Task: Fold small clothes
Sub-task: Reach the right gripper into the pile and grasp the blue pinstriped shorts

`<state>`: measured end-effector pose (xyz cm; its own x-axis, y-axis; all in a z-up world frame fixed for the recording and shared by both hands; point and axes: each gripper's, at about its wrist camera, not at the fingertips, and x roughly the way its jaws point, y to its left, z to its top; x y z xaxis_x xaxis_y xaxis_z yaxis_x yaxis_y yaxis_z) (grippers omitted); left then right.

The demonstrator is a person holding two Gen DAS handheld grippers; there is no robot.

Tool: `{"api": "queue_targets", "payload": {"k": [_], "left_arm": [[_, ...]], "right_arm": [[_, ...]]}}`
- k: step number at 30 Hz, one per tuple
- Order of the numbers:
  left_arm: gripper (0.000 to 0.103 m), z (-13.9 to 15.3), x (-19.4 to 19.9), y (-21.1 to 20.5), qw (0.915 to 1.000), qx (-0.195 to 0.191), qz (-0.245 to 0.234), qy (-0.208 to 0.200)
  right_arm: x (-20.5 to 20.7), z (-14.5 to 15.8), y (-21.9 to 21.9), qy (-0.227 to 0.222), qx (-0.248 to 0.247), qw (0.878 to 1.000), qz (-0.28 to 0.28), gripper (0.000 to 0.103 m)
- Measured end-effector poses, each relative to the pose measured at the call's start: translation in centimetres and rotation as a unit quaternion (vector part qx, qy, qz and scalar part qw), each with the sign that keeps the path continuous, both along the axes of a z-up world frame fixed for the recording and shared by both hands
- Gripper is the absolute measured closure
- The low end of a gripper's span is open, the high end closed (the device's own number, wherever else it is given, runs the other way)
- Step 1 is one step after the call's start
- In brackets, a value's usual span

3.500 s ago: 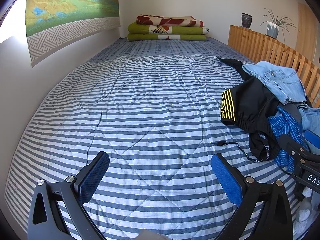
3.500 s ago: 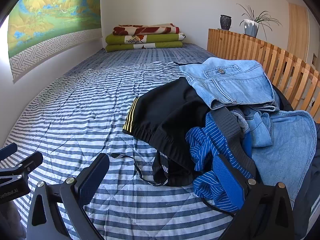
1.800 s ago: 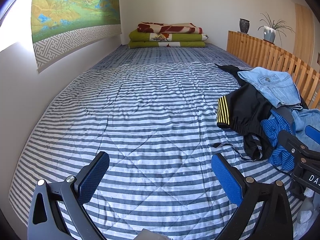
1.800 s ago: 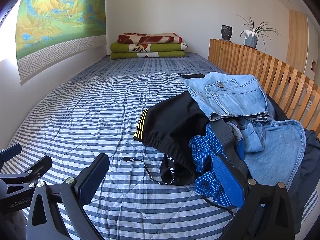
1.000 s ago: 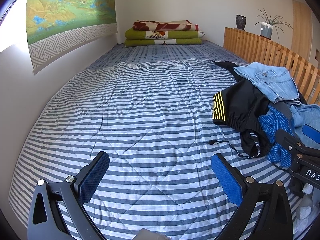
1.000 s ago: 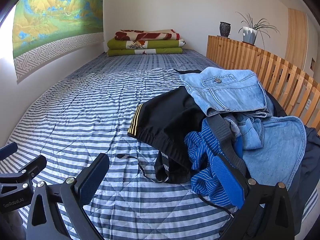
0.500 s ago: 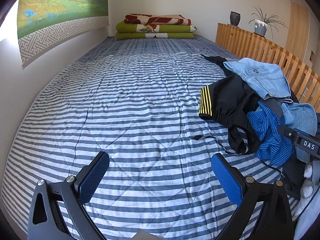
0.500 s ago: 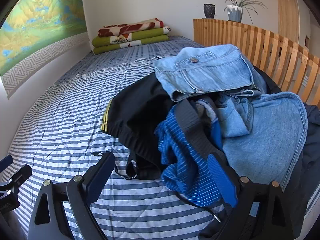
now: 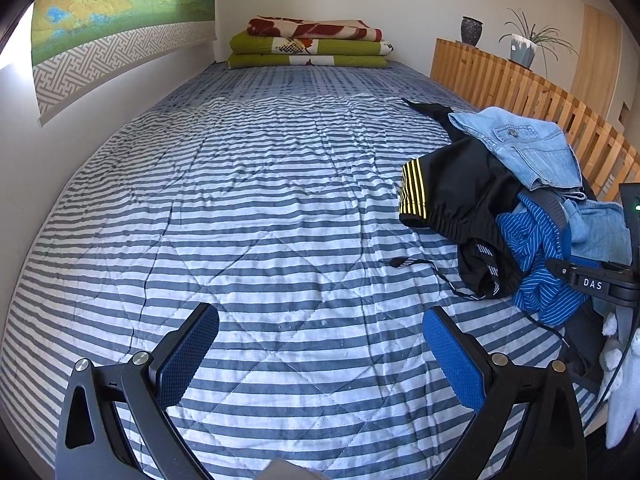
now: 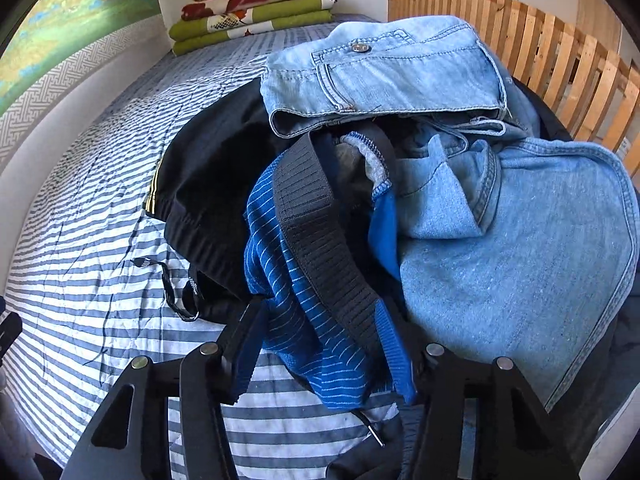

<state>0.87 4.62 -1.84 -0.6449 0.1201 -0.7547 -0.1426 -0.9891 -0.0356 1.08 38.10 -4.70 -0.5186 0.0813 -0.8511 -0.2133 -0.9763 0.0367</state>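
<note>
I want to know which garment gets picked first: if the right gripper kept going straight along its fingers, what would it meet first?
The blue striped garment with the dark ribbed band. It already lies between the fingers of the right gripper, whose jaws have just been closing around it; whether the pads press it yet is unclear.

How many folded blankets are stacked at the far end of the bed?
3. A red-patterned blanket lies on top, a green one sits under it, and a second green blanket is at the bottom, on the striped bed cover against the far wall. None seem hidden.
</note>
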Motion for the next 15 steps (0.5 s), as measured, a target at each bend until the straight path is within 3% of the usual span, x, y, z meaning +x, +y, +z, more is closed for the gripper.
{"api": "queue_targets", "payload": {"k": [4,6,7,15], "left_arm": [[0.000,-0.7,-0.6,-1.4,0.9996,0.017,0.008,-0.020],[0.000,-0.8,-0.7,-2.3,0.9992,0.027,0.012,-0.025],[0.000,-0.8,-0.7,-2.7,0.9992,0.029,0.012,-0.024],[0.000,1.5,0.5,-7.2,0.9987,0.019,0.044,0.019]], "right_arm": [[-1.6,-1.0,-0.6,-0.035,0.028,0.999,0.011,0.052],[-1.7,-1.0,-0.6,-0.046,0.014,0.999,0.015,0.073],[-1.7,-0.9,-0.7,-0.051,0.005,0.999,0.018,0.091],[1.4,4.7,-4.6,-0.001,-0.053,0.996,0.077,0.096]]}}
